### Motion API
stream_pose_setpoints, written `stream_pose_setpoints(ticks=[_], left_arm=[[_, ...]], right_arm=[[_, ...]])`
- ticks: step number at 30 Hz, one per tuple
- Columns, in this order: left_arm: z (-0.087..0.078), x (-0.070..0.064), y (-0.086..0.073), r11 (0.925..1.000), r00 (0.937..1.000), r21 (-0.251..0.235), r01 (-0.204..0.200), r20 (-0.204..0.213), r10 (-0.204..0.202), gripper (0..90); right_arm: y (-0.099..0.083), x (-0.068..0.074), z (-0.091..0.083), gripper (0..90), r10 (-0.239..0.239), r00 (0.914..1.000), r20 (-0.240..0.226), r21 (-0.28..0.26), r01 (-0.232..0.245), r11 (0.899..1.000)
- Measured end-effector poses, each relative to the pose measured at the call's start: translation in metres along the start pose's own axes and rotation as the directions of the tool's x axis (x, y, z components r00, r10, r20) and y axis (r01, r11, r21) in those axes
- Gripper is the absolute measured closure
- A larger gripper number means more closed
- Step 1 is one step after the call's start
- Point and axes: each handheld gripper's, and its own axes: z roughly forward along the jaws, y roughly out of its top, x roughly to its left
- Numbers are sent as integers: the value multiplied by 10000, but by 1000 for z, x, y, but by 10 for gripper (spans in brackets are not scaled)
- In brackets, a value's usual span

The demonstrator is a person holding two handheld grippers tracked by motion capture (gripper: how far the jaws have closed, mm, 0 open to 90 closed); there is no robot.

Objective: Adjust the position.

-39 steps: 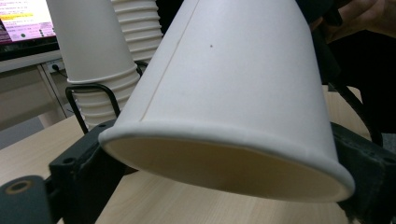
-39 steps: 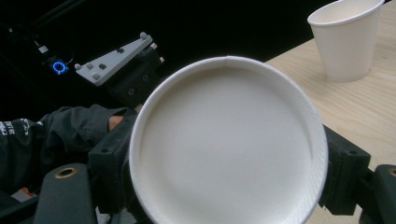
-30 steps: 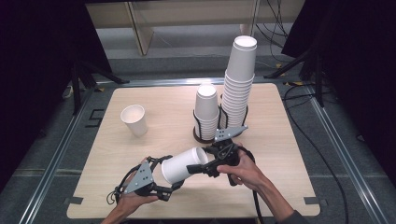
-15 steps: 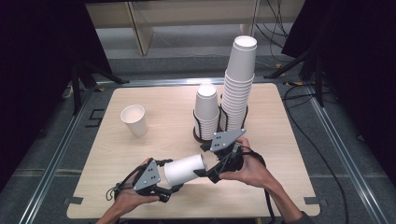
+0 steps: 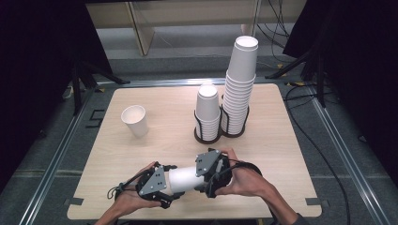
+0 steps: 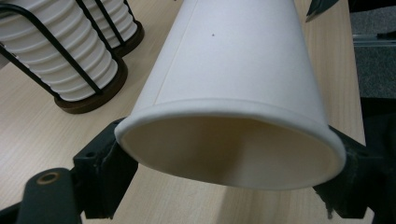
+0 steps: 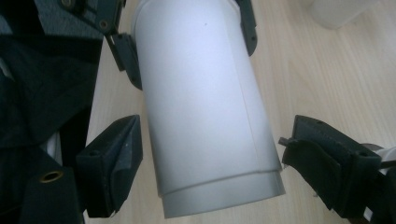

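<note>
**Currently: paper cup being held sideways between both grippers**

The left hand-held gripper [image 5: 165, 190] is clamping the rim end of the paper cup [image 5: 187, 180], its jaws pressing both sides of the mouth. The right hand-held gripper [image 5: 210, 180] is standing open around the base end, jaws clear of the wall. The cup is lying horizontally just above the tabletop [image 5: 164, 140], near its front edge. Judged light and thin-walled, it is likely crushing easily; gripping near the stiffer rim or base is advisable.
</note>
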Motion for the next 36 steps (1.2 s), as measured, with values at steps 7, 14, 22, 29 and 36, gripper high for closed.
stream_pose_setpoints(ticks=[7,14,22,29,36], left_arm=[[-1,0,2,9998,9998,-106,-169,129,170,166],[-3,-1,3,9995,9993,-135,-280,233,283,167],[-3,-2,3,9995,9986,-62,-314,420,316,168],[-1,1,0,9991,9983,-409,-148,550,171,138],[-3,7,-5,9799,9934,-1802,860,900,-707,87]], right_arm=[[0,3,12,171,-337,9990,-281,435,349,9984],[-1,4,21,165,-673,9969,-399,610,697,9957],[-2,4,27,205,-1110,9934,-291,880,1132,9897],[-2,5,26,245,-1339,9907,-244,824,1355,9873],[-8,0,22,243,-612,9962,-624,94,619,9980]])
